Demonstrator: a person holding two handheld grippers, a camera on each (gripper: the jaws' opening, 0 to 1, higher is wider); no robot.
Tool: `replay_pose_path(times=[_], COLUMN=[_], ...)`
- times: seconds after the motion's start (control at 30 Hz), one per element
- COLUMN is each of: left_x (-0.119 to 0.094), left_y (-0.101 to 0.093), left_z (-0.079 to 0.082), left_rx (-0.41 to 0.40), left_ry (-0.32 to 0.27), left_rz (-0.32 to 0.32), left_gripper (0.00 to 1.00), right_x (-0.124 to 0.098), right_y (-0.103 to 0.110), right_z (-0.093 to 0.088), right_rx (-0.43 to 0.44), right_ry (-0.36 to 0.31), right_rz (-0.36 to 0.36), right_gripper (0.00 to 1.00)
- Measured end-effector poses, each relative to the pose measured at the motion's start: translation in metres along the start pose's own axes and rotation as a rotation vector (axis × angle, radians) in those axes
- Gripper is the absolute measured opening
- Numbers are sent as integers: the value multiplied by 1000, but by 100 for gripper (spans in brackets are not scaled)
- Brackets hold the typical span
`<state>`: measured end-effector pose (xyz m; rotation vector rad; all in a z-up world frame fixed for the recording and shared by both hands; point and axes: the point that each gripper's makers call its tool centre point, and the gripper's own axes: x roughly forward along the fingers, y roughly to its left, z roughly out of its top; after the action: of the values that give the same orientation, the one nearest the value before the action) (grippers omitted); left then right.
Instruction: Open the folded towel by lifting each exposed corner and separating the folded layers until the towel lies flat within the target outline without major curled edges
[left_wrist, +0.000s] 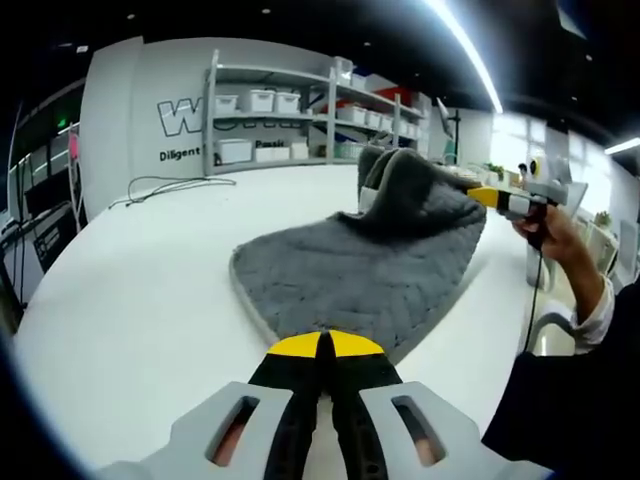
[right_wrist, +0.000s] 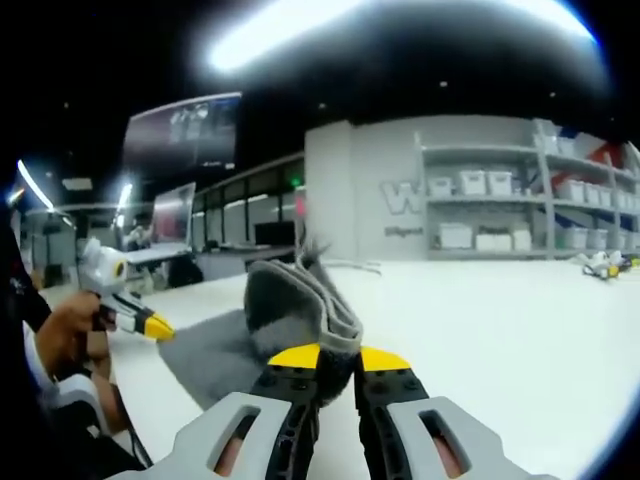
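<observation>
Roughly halfway, I'd say: the grey towel (left_wrist: 370, 265) lies spread across the white table (left_wrist: 140, 300) at its near end, but its far end is raised in a folded hump. The right gripper (right_wrist: 338, 358) is clamped on that raised layer and holds it up off the table. The left gripper (left_wrist: 324, 345) has its jaws together at the near edge; whether it pinches cloth I cannot tell. No outline is visible to me.

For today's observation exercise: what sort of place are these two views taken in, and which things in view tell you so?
Probably a lab or workshop: a large white table holding a grey towel, metal shelving stacked with white storage bins, and big lettering on the wall.
</observation>
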<state>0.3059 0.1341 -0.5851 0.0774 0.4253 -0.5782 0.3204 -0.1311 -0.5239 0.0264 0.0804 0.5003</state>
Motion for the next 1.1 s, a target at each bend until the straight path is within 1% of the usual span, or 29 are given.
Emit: replay_pose_path(times=[0.1, 0.2, 0.33, 0.5, 0.67, 0.9, 1.1], left_x=[0, -1, -2, -1, 0, 2, 4], left_y=[0, 0, -1, -1, 2, 0, 0], left_z=[0, -1, -2, -2, -1, 0, -1], left_rx=[4, -4, -7, 4, -1, 34, 17], left_ry=[-1, -7, -7, -7, -7, 29, 24], left_rz=[3, -2, -8, -4, -3, -10, -24], left_gripper=[1, 1, 1, 1, 1, 1, 1], right_x=[0, -1, -3, -5, -9, -9, -10], right_y=[-4, -6, -7, -9, -13, -16, -23], right_z=[0, -4, -6, -10, -18, -23, -37], right_rx=[-1, 2, 14, 13, 10, 14, 36], right_ry=[3, 15, 15, 31, 50, 66, 100], right_rz=[-3, -6, -12, -17, -21, -25, -33], right_gripper=[8, 8, 8, 8, 8, 8, 9])
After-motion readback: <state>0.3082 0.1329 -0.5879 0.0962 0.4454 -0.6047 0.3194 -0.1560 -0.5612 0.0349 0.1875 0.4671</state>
